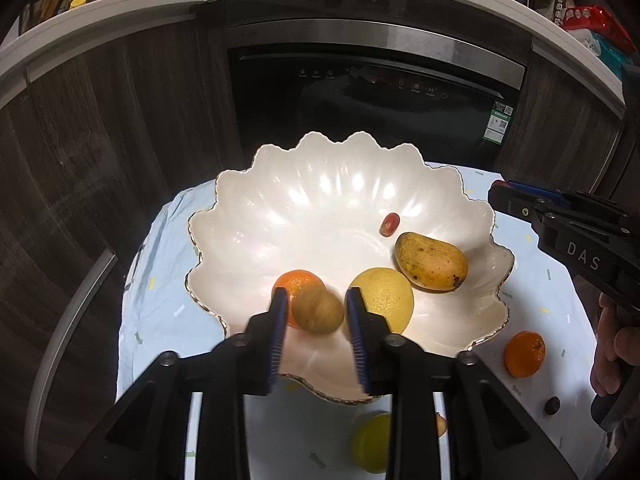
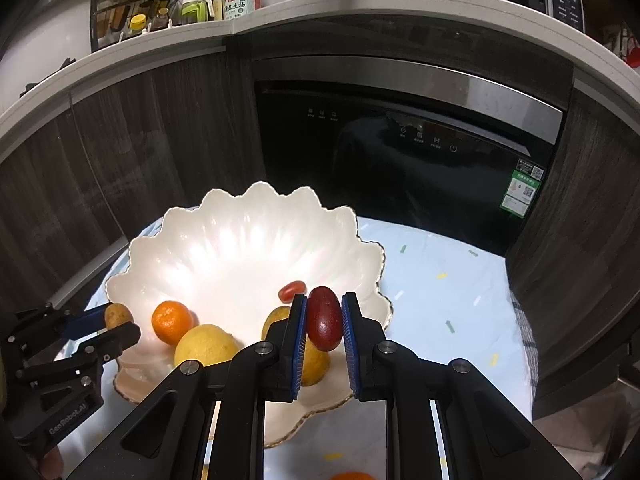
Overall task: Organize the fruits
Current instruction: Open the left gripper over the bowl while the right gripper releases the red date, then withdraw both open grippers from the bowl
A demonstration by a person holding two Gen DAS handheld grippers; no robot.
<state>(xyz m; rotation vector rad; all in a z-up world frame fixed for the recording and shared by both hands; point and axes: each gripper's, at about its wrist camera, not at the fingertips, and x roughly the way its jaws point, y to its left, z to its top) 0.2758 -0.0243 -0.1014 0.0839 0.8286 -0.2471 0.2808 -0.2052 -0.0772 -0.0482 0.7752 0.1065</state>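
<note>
A white scalloped bowl (image 1: 320, 200) (image 2: 224, 248) stands on a light blue cloth. It holds a tangerine (image 1: 298, 282) (image 2: 172, 320), a lemon (image 1: 388, 296) (image 2: 204, 346), a mango (image 1: 430, 266) (image 2: 276, 318) and a small red fruit (image 1: 389, 224) (image 2: 292, 290). My left gripper (image 1: 316, 308) (image 2: 112, 326) holds a small brown fruit (image 1: 318, 310) (image 2: 117, 315) over the bowl's near rim. My right gripper (image 2: 324, 320) (image 1: 520, 204) is shut on a dark red oval fruit (image 2: 324, 318) above the bowl's right side.
On the cloth near the bowl lie another tangerine (image 1: 524, 354), a dark grape (image 1: 552, 405) and a yellow-green fruit (image 1: 372, 448). A black dishwasher front (image 1: 372, 104) and dark wood cabinets stand behind the table. Bottles (image 2: 160, 0) crowd the counter above.
</note>
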